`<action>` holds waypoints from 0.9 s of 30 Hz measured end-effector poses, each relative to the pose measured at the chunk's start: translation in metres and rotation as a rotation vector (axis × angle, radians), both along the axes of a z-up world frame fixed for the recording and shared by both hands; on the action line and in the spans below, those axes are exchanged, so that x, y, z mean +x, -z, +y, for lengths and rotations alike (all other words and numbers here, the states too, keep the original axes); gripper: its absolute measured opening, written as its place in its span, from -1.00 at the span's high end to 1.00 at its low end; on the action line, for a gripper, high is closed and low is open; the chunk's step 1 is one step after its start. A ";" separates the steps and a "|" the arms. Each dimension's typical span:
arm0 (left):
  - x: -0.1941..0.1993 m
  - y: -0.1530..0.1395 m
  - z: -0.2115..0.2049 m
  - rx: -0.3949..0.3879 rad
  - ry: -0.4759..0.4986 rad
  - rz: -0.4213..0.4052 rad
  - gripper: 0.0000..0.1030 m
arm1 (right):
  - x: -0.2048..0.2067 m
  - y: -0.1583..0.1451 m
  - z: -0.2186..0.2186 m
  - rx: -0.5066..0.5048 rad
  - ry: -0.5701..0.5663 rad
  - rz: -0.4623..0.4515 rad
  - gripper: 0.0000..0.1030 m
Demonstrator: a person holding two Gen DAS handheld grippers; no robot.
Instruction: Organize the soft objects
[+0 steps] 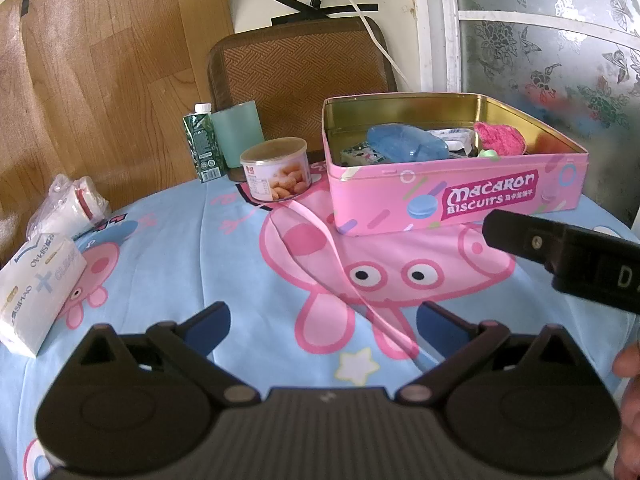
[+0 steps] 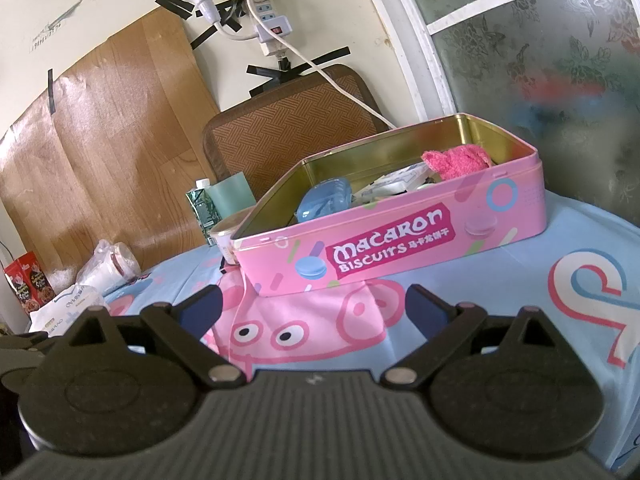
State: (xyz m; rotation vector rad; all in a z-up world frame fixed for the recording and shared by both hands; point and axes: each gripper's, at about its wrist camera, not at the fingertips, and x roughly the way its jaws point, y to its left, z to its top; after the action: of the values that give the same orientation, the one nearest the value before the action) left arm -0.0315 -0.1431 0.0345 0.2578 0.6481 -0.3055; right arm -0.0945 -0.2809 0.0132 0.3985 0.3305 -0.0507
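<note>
While both my left gripper (image 1: 324, 320) and right gripper (image 2: 312, 306) gape empty, the ribbon (image 1: 320, 236) (thin, flat) may slip my pinch.

Tin (image 1: 452, 196): pink outside with pastel confetti and macaron prints, magenta label in white lettering, gold inside. In it, a translucent blue case (image 1: 404, 144) and a hot-pink fuzzy cloth (image 1: 500, 138). Cloth on my tabletop (image 1: 192, 248): light blue, printed with pink cartoon pigs and a white star. Ribbon (image 1: 316, 232): pale pink. Carton (image 1: 202, 148): dark green. Cup (image 1: 236, 136): frosted pale green. Tissue pack (image 1: 36, 300): white with blue print. My left gripper (image 1: 323, 322): black, dark-blue pads.
</note>
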 end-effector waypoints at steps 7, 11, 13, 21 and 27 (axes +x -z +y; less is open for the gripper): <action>0.000 0.001 0.000 0.000 0.000 0.001 -1.00 | 0.000 0.001 0.000 -0.002 0.001 0.001 -0.93; -0.001 0.002 0.000 0.001 0.001 0.005 -1.00 | 0.000 0.002 0.000 -0.001 0.001 0.003 -0.93; -0.001 0.004 0.001 0.003 0.002 0.006 -1.00 | -0.001 0.004 0.001 -0.002 0.004 0.005 -0.93; -0.001 0.004 -0.001 0.006 0.004 0.009 -1.00 | -0.002 0.005 0.001 0.000 0.006 0.006 -0.93; -0.001 0.004 -0.001 0.006 0.004 0.009 -1.00 | -0.001 0.005 0.001 0.000 0.007 0.006 -0.93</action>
State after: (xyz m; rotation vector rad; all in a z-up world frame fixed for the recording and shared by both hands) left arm -0.0329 -0.1437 0.0307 0.2632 0.6571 -0.3083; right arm -0.0958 -0.2803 0.0082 0.3994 0.3354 -0.0584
